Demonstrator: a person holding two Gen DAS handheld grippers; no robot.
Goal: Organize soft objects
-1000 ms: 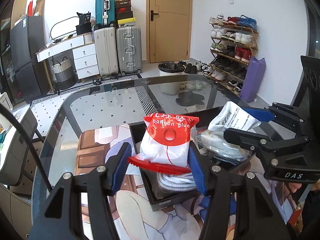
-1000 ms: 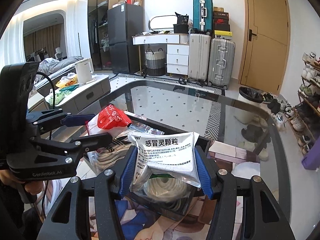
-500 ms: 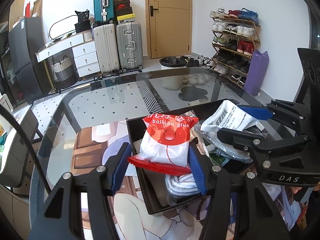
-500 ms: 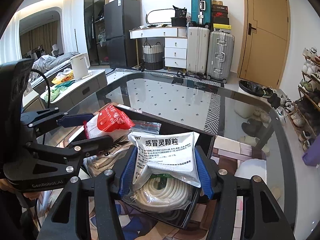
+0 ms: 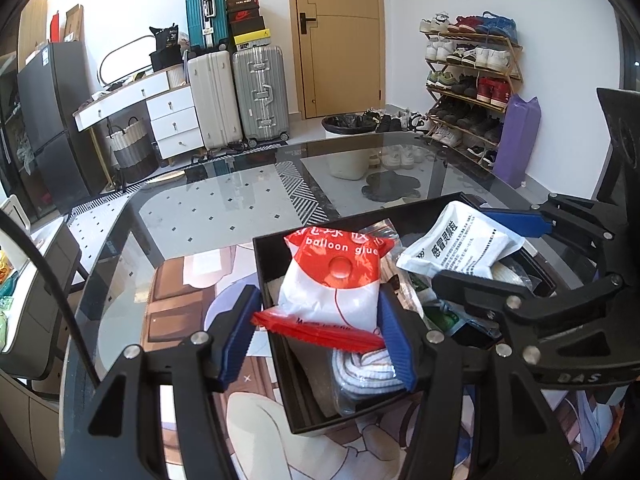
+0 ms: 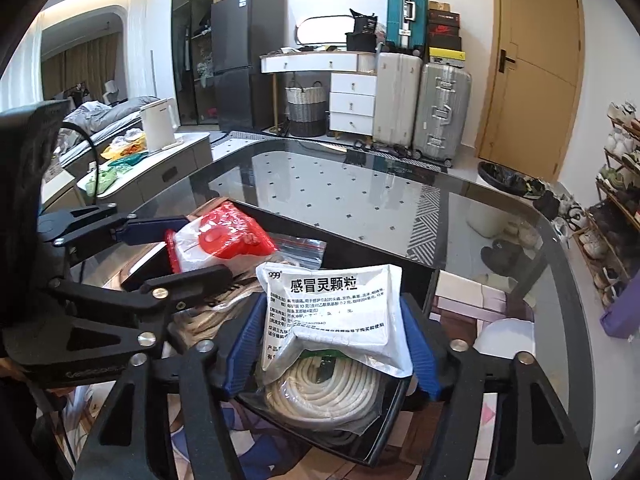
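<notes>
A black tray (image 5: 320, 420) sits on a printed mat on the glass table. My left gripper (image 5: 318, 312) is shut on a red-and-white "balloon glue" bag (image 5: 332, 280), held over the tray's left end. My right gripper (image 6: 332, 320) has its jaws opening, with a white medicine packet (image 6: 332, 304) between the blue pads. The packet rests on a bagged coil of white rope (image 6: 328, 392) in the tray (image 6: 380, 256). Each wrist view shows the other gripper: the left gripper (image 6: 184, 250) with its red bag (image 6: 216, 240), and the right gripper (image 5: 476, 252) with the white packet (image 5: 460, 248).
The tray also holds a clear zip bag (image 6: 300, 246) and another bagged rope coil (image 5: 364, 376). The glass table (image 5: 240, 200) stretches beyond the tray, and the printed mat (image 5: 180, 300) lies to its left. Suitcases, a dresser and a shoe rack stand beyond.
The right gripper's pads have spread apart and the white packet has flattened out onto the rope coil. Both grippers came a little lower over the tray. The left grip looks unchanged.
</notes>
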